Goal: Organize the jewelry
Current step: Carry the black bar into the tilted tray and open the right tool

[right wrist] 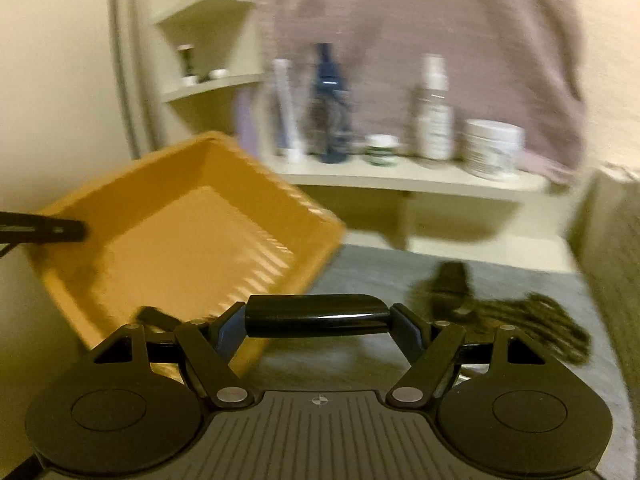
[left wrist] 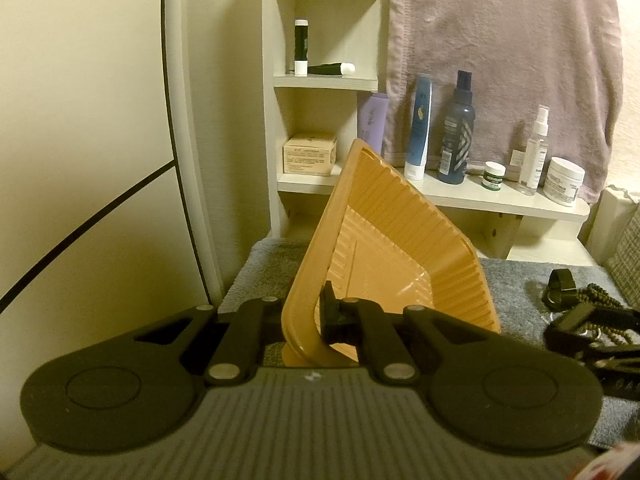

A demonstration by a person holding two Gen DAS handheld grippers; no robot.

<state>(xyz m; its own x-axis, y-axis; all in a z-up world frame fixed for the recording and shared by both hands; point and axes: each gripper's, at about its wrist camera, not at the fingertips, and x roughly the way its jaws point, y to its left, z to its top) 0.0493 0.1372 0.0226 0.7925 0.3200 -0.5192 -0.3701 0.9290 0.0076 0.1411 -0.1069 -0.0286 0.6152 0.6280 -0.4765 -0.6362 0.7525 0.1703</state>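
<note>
An orange ribbed tray (left wrist: 384,240) stands tilted on one edge over the grey mat. My left gripper (left wrist: 304,320) is shut on its near rim. In the right wrist view the same tray (right wrist: 180,232) leans at the left, with a left finger (right wrist: 44,228) clamped on its rim. My right gripper (right wrist: 318,316) is just right of the tray and holds a black glossy bar-shaped piece (right wrist: 316,314) crosswise between its wide-set pads. A dark beaded necklace (right wrist: 540,320) and a black strap-like item (right wrist: 452,280) lie on the mat to the right. This view is blurred.
A grey mat (left wrist: 516,280) covers the surface. Behind it a low white shelf (left wrist: 500,200) carries several bottles and jars, under a hanging mauve towel (left wrist: 500,60). A tall white shelf unit (left wrist: 326,80) stands at the back left beside a cream wall.
</note>
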